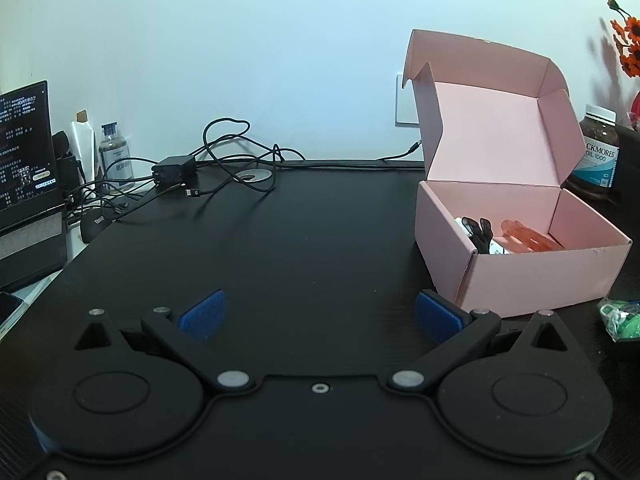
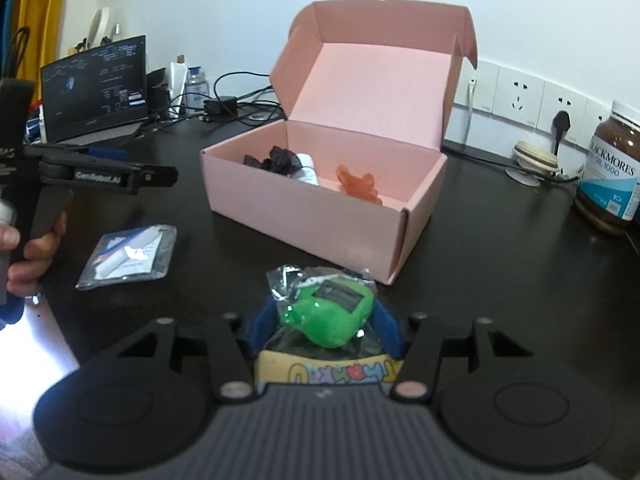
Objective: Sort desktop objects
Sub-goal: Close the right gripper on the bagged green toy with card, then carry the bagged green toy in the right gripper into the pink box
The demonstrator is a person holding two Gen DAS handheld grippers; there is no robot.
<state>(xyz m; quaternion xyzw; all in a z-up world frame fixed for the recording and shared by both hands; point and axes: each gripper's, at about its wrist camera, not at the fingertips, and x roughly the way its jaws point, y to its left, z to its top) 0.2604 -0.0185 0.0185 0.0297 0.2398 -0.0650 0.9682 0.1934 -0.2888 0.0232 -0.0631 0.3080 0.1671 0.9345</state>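
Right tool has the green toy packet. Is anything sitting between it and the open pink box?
Nothing visible. The right tool is shut on the green toy packet, and bare black desk runs from it to the pink box. The lid stands open. The flat clear packet lies off to the left, out of the path.

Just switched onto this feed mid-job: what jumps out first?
The open pink box at mid-desk, lid up, already holding a black item, a white one and an orange one. Just in front of it, the right gripper has its blue pads around a green toy in clear wrap. The left gripper is open and empty.
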